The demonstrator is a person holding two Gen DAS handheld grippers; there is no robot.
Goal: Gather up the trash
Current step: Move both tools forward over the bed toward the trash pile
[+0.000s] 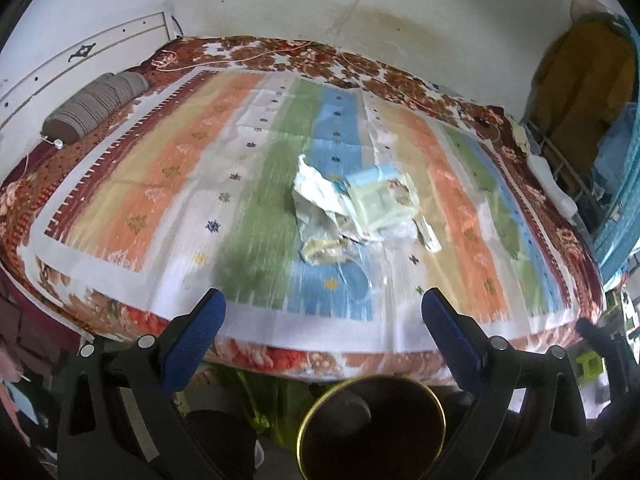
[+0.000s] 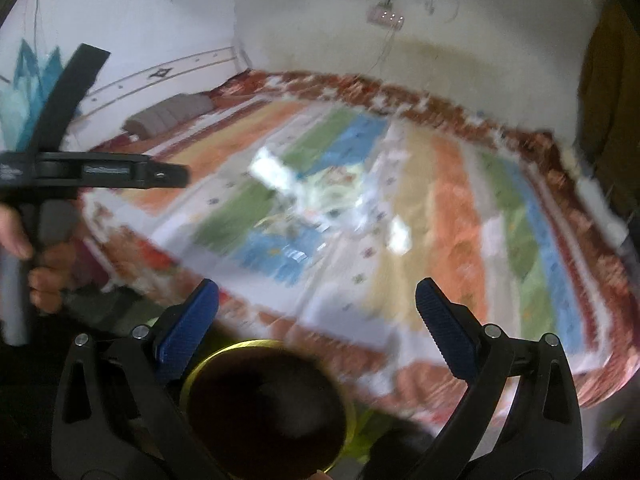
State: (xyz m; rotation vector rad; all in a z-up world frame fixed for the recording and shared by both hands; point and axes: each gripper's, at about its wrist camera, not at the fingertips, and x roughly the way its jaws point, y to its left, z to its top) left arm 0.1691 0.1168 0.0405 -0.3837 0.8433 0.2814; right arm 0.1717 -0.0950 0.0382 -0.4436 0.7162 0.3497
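Trash (image 1: 356,210): I see a crumpled heap of white paper, pale green/blue packets & clear plastic, mid bed (image 1: 140,200) on blue/white stripes.
Axis: heap runs roughly far-left to near-right; no clear pointing end.
Bin (image 1: 372,428): dark, gold rim, just below bed edge, btwn my L fingers.
L gripper (image 1: 322,308): spread, empty, short of trash.
R gripper (image 2: 316,300): spread, empty; view blurred.
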